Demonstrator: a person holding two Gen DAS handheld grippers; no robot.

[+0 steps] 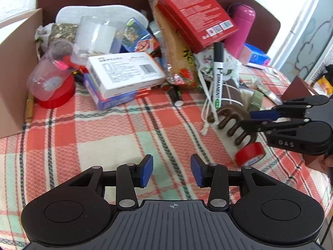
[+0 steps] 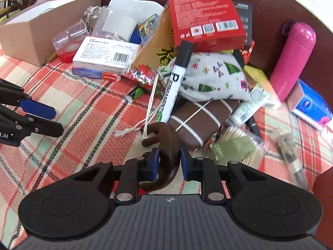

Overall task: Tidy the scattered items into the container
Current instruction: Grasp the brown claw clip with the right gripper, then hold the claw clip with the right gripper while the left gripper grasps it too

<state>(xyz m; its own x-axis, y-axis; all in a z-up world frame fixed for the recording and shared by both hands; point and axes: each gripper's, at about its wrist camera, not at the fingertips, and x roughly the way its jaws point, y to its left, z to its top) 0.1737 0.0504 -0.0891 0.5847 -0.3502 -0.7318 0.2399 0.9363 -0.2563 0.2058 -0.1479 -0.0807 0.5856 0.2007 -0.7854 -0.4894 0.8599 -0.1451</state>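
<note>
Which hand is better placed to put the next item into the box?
Right. The right gripper is already shut on the brown hair claw, so it only needs carrying to the cardboard box. The left gripper is open and empty above the cloth.

A plaid cloth (image 1: 108,137) in red, cream and mint covers the surface, and the cardboard box (image 1: 14,73) sits on it at the far left edge. Right of that box lies a red tape roll (image 1: 60,98) under a clear cup (image 1: 49,77), then stacked white and blue cartons (image 1: 122,75). Farther right of the box, another red tape roll (image 1: 250,155) rests on the cloth.
</note>
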